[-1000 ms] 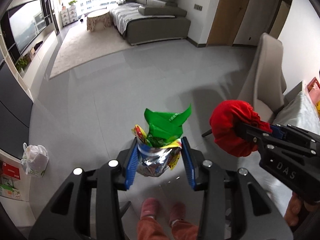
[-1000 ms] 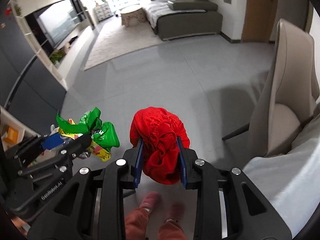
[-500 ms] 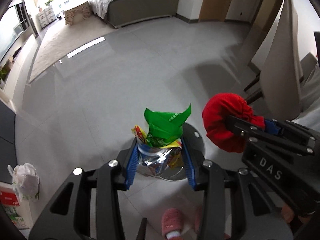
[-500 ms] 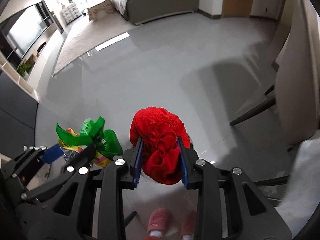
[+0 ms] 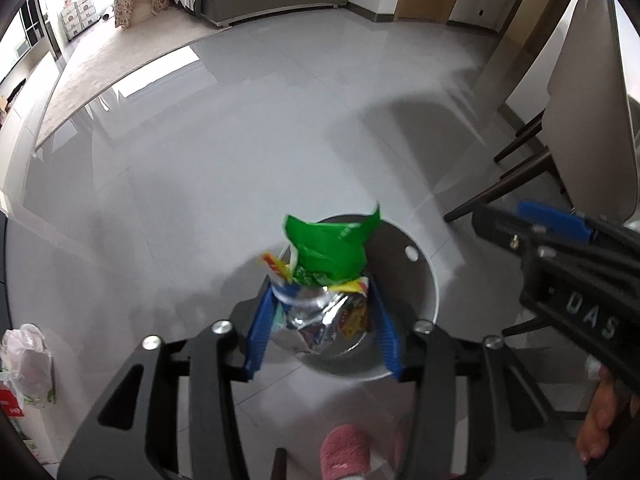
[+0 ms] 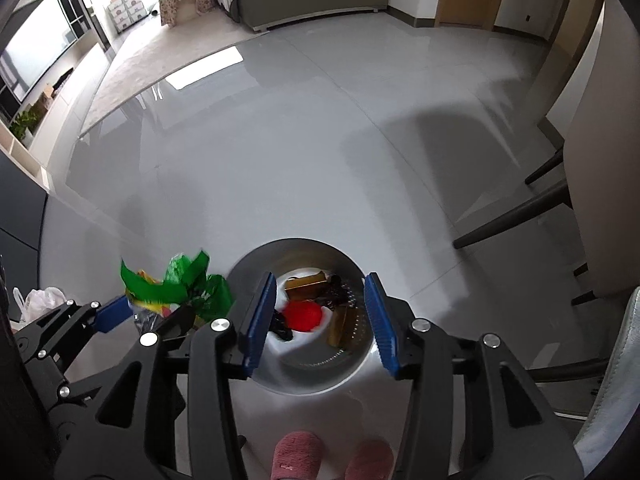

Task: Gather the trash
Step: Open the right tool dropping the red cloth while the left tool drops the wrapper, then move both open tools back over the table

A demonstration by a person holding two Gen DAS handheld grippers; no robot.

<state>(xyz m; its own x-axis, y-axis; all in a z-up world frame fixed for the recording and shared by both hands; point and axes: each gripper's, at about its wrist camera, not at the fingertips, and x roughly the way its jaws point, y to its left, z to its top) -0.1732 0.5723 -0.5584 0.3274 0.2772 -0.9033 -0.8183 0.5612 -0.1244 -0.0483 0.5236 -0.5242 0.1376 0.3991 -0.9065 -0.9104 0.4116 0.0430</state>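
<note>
Jaws on our right gripper (image 6: pixel 322 320) have just been opening and now hold nothing; the red ball (image 6: pixel 303 315) that was between them lies down in the trash bin (image 6: pixel 256 268). Our left gripper (image 5: pixel 320 326) has been opening too, but the snack wrappers (image 5: pixel 324 280) sit between its blue pads; we cannot tell if they are let go. They hang over the bin, so they should fall in next.

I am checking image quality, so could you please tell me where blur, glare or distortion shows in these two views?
Left wrist view: the wrapper bundle has smeared edges, window glare streaks the floor, and the chair bows. Right wrist view: the bin and red ball look soft; the same glare, curved room edges.
</note>
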